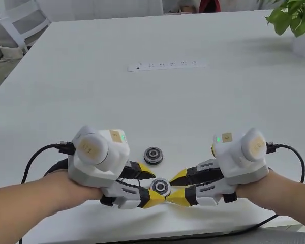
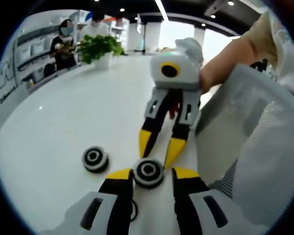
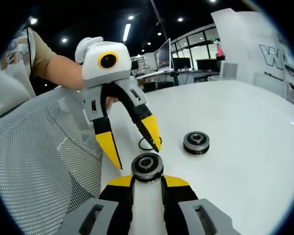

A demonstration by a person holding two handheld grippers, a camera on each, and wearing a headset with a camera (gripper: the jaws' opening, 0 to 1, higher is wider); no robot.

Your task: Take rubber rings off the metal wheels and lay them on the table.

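- Wheel [image 1: 159, 186] in hand sits on the table [image 1: 142, 101] near the front edge, its rubber ring [image 3: 147, 178] on. The second wheel [image 1: 153, 155] is just behind.
- Left gripper [image 1: 152, 188]: jaws spread, flanking the wheel, with a gap on one side.
- Right gripper [image 1: 171, 188]: jaws narrow at the rim; can't tell if they bite.
- Thin black loop [image 3: 145, 146] on the table is likely a ring already off.
- Suggest clamping the metal hub with one gripper, catching only the rubber edge with the other, and peeling sideways.
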